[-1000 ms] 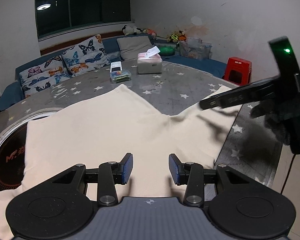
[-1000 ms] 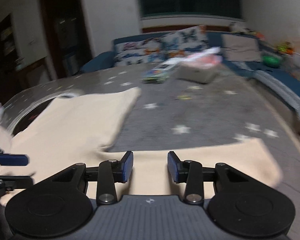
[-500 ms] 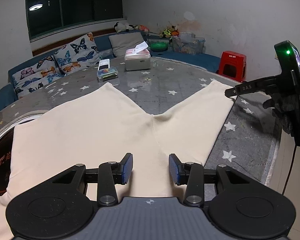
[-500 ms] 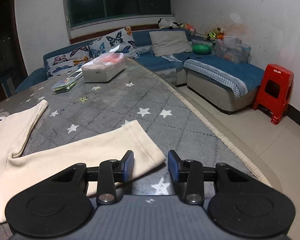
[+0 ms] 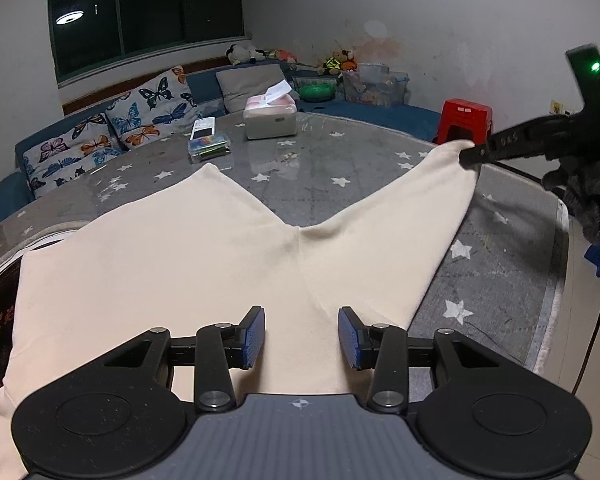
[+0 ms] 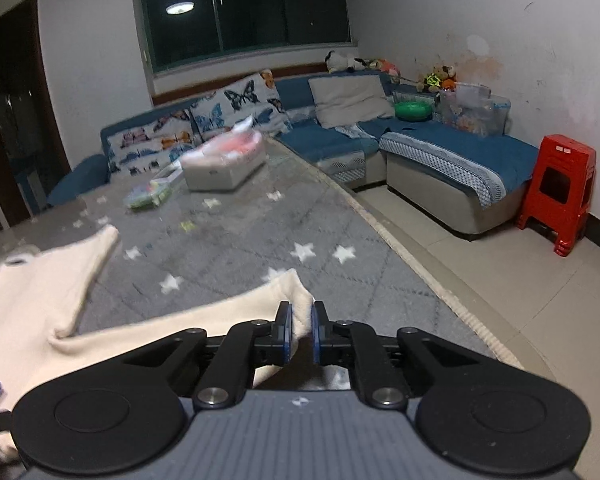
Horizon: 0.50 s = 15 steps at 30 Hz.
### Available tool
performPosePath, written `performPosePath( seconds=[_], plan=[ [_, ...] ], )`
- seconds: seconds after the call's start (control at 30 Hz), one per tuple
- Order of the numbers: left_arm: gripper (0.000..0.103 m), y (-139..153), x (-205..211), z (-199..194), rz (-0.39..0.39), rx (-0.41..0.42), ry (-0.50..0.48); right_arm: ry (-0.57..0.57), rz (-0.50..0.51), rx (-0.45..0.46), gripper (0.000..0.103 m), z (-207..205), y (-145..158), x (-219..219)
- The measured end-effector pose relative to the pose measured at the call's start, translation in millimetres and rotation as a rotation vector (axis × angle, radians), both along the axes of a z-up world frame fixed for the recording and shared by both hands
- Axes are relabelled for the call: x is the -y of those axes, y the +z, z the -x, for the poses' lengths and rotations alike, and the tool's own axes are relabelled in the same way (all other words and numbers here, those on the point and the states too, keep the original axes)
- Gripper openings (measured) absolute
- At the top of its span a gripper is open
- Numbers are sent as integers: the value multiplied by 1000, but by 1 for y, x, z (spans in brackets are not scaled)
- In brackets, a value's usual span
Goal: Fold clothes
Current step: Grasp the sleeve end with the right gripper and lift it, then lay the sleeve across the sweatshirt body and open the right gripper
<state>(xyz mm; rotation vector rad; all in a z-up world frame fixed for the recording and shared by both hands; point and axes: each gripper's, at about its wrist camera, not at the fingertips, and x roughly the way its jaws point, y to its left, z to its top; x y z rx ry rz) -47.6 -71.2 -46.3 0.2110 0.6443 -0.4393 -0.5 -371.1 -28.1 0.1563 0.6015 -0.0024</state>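
A: Left wrist view first. What's new?

B: Half a second ago the right gripper (image 5: 470, 156) hung open just off the far trouser hem; now its jaws have pinched that hem's corner and raised it off the table (image 5: 308, 160). The cream trousers (image 5: 172, 264) lie spread in a V ahead of the left gripper (image 5: 302, 334), one leg running up and left of it, the other up and right to that pinched corner. A gloved hand (image 5: 580, 188) carries the right gripper.

A: And the left gripper itself?

B: Jaws apart, nothing between the blue pads (image 5: 256, 332); the cloth lies flat beneath and beyond them, about at the crotch.

A: Right wrist view?

B: The right gripper (image 6: 299, 330) is clamped on the hem corner, a peak of cloth poking up just ahead of the tips. A second ago its jaws stood apart over flat fabric. The rest of the leg trails off to its left, and the other leg (image 6: 100, 248) lies further up and left, blurred.

A: Meaning?

B: I'd judge the first fold is starting: this leg gets carried across onto the other.

A: Materials?

B: Soft, thick, matte knit with rounded edges, drapes heavily. The tablecloth is grey with white stars under a glossy cover; the pads look ribbed.
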Motion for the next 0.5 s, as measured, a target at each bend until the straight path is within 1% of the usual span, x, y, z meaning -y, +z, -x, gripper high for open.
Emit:
performPosePath(
  seconds=[0.13, 0.27, 0.37, 0.5],
  plan=[
    [45, 8, -12, 4, 28, 13, 24, 80, -10, 63, 9, 10, 33, -16],
    [47, 15, -32, 12, 53, 32, 75, 175, -14, 111, 9, 17, 64, -40],
    [47, 19, -51, 18, 68, 43, 124, 270, -20, 136, 9, 18, 84, -70],
    [48, 21, -81, 26, 87, 51, 207, 401, -15, 165, 9, 20, 98, -117]
  ],
)
